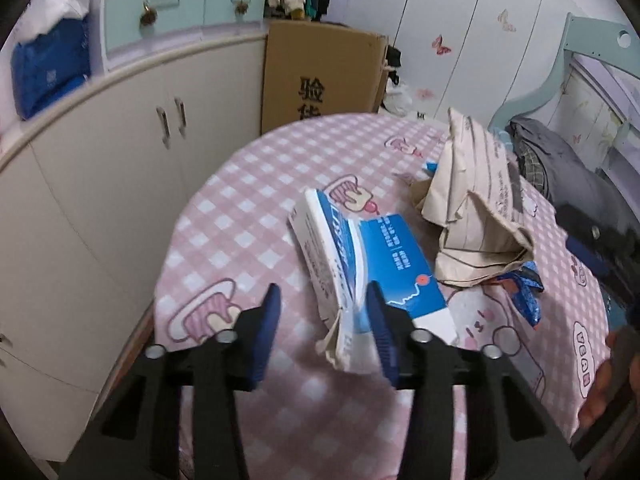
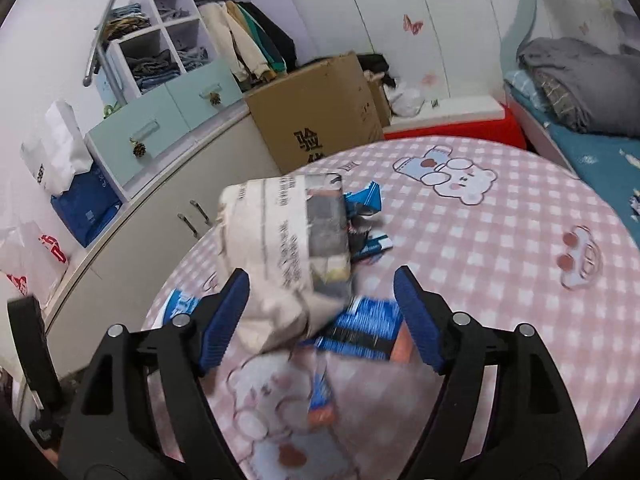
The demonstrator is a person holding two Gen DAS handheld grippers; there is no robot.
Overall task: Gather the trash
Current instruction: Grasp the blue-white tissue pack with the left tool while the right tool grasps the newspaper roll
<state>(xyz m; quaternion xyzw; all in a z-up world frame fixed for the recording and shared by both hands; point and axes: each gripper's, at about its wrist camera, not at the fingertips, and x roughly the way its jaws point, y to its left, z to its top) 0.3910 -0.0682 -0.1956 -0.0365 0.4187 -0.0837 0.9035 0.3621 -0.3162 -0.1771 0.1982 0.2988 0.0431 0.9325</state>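
Observation:
A flattened blue and white carton (image 1: 360,264) lies on the pink checked table (image 1: 256,216). My left gripper (image 1: 324,312) is open, its right finger beside the carton's near end. A crumpled beige paper bag (image 1: 476,208) lies right of the carton, with a blue wrapper (image 1: 524,292) by it. In the right wrist view the beige bag (image 2: 284,248) sits between the fingers of my open right gripper (image 2: 324,300), over a blue wrapper (image 2: 364,324). Another blue wrapper (image 2: 364,200) lies beyond the bag. The view is blurred.
White cabinets (image 1: 100,208) curve along the table's left side. A brown cardboard box (image 1: 320,76) stands beyond the table. A bed with grey bedding (image 2: 572,80) is at the right. A pale green drawer unit (image 1: 180,4) sits on the cabinet top.

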